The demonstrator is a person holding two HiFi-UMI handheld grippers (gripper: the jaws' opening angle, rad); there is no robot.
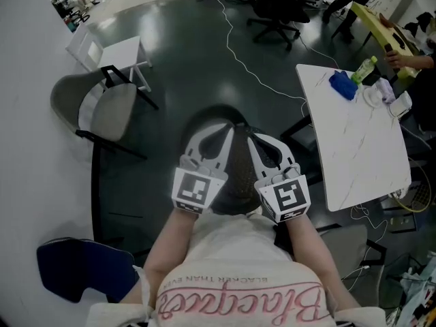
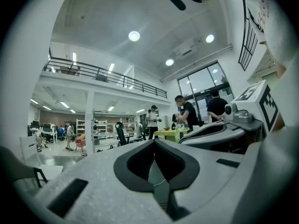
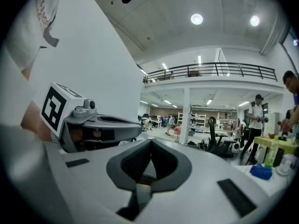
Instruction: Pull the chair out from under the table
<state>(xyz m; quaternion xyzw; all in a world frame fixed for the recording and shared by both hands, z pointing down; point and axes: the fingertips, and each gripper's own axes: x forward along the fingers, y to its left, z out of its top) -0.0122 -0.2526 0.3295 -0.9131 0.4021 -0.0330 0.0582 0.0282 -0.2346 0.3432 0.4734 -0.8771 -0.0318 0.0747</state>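
A grey chair (image 1: 102,109) with black legs stands on the dark floor at the left, beside a small white table (image 1: 116,52) and clear of it. My left gripper (image 1: 230,126) and right gripper (image 1: 247,133) are held side by side in front of my body and point level over bare floor, well away from the chair. Both are shut with nothing between the jaws, as the left gripper view (image 2: 154,142) and the right gripper view (image 3: 150,142) show. Each gripper also shows in the other's view.
A large white table (image 1: 361,162) stands at the right and carries a green bottle (image 1: 365,69) and a blue object (image 1: 343,85). A white cable (image 1: 238,54) runs across the floor. A black office chair (image 1: 276,9) is far ahead. A dark blue cushion (image 1: 80,271) lies at lower left. People stand in the background.
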